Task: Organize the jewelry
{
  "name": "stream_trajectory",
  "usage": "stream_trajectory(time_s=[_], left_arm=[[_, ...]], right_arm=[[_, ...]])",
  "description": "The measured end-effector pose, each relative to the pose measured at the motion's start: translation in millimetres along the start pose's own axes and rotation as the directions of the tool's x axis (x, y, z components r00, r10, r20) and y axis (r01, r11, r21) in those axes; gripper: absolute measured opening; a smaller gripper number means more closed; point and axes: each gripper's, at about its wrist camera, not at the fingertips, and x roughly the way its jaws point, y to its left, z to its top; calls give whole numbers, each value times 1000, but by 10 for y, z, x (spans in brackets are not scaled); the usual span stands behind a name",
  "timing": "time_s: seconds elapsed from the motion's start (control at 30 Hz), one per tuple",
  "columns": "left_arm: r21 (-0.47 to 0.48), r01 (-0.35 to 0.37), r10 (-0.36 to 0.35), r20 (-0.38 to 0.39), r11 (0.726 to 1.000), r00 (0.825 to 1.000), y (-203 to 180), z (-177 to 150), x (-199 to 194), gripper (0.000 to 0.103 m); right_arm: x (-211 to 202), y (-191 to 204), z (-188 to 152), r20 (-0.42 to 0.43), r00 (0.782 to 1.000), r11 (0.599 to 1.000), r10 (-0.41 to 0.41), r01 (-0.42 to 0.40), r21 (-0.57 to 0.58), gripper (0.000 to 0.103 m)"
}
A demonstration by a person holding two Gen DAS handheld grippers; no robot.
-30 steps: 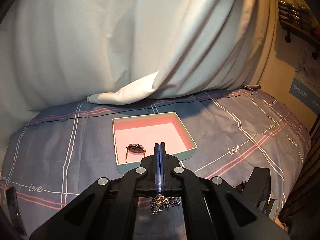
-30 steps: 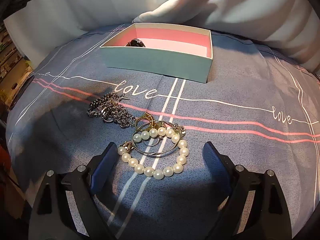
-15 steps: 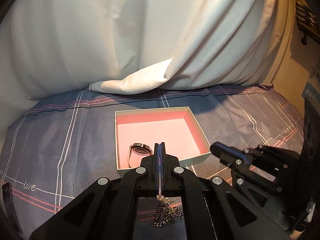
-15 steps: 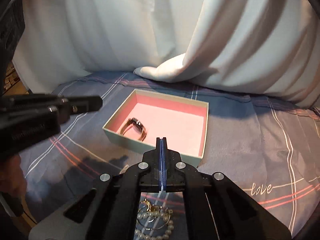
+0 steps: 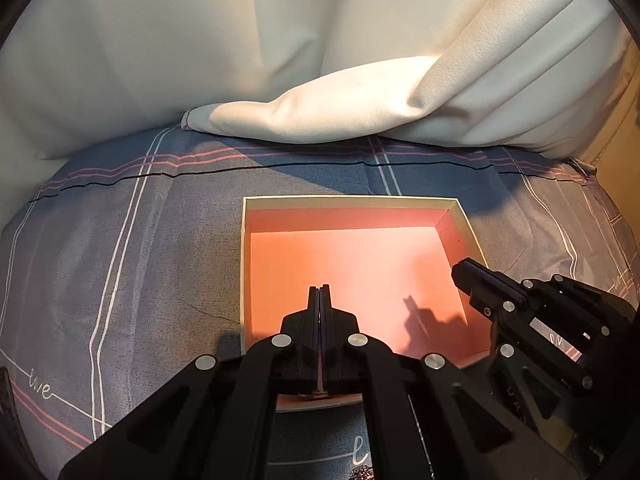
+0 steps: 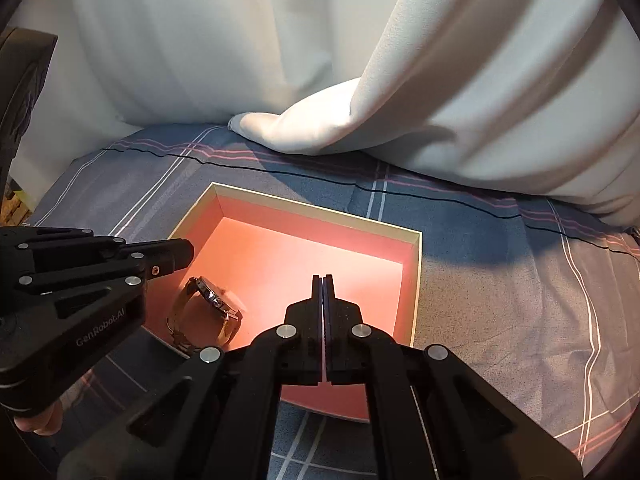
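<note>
An open box (image 5: 352, 199) with a pink inside lies on the blue plaid sheet. In it, at the near left corner, lies a metal wristwatch (image 6: 208, 308); the left wrist view hides it behind my left gripper (image 5: 320, 288). That gripper is shut above the box's near part, and no jewelry shows between its pads. It enters the right wrist view from the left (image 6: 186, 254). My right gripper (image 6: 322, 278) is also shut, over the box's (image 6: 320, 212) near right part, with nothing seen in it. A bit of silver chain (image 5: 362, 472) shows at the bottom edge.
White draped fabric (image 5: 320, 100) rises behind the box and folds onto the sheet. The sheet (image 6: 500, 300) spreads right of the box. A fingertip of the person's hand (image 6: 40, 420) shows under the left gripper. A beige wall (image 5: 624, 120) stands at far right.
The right gripper shut from wide open over the pearl bracelet pile, then rose and moved over the box. The left gripper also advanced over the box. Pearls left view; the chain slid to the bottom edge.
</note>
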Motion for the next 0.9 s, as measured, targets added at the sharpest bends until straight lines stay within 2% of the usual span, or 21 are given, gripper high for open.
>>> stream_trajectory(time_s=[0.07, 0.1, 0.13, 0.17, 0.2, 0.23, 0.27, 0.33, 0.43, 0.47, 0.53, 0.6, 0.63, 0.73, 0.8, 0.9], left_arm=[[3, -6, 6, -11, 1000, 1000, -2, -4, 33, 1], [3, 0, 0, -21, 1000, 1000, 1, -6, 43, 5], [-3, -15, 15, -29, 1000, 999, 12, -2, 43, 20], [-11, -32, 32, -26, 999, 999, 31, -3, 16, 33], [-24, -42, 41, -6, 999, 999, 53, -13, -46, 54], [-28, -25, 25, 16, 999, 1000, 62, -32, -123, 68], [-18, 0, 0, 37, 1000, 999, 53, -71, -217, 70], [23, 7, -9, 80, 1000, 997, -15, -171, -416, 79], [72, 50, -58, 114, 996, 992, -124, -435, -634, 81], [66, 57, -64, 104, 996, 992, -147, -536, -650, 82], [32, 115, -117, 71, 993, 991, -171, -755, -617, 82], [37, 159, -158, -8, 987, 987, -226, -1001, -503, 82], [56, 144, -142, -41, 988, 989, -266, -1119, -434, 82], [120, 105, -97, -67, 987, 993, -358, -1394, -322, 82], [134, 91, -79, -90, 987, 993, -382, -1459, -236, 82], [167, 54, -41, -79, 985, 996, -406, -1477, -151, 82]], right_arm=[[-26, -53, -42, -1, 1000, 1000, 0, 0, 7, 2], [-32, -64, -52, -6, 1000, 1000, -14, 14, 7, 10], [-41, -79, -62, -16, 1000, 1000, -24, 24, 8, 41], [-87, -92, -88, -14, 999, 999, -36, 36, 15, 65], [-174, -102, -122, 16, 998, 998, -53, 53, 16, 90], [-280, -110, -166, 48, 998, 999, -52, 51, 17, 92], [-358, -125, -209, 53, 997, 999, -47, 46, 20, 92], [-511, -147, -327, 55, 998, 999, -32, 31, 26, 92], [-734, -150, -607, 51, 998, 999, -28, 27, 20, 92], [-787, -151, -719, 42, 999, 1000, -23, 22, 22, 92], [-846, -140, -948, 19, 999, 999, -30, 29, 23, 92], [-868, -121, -1178, -15, 999, 999, -29, 29, 14, 92], [-864, -118, -1283, -33, 999, 1000, -21, 21, 15, 92], [-816, -103, -1548, -88, 996, 999, 9, -6, 34, 92], [-788, -87, -1656, -103, 994, 999, 23, -19, 41, 92], [-747, -54, -1723, -113, 993, 999, 33, -29, 38, 92]])
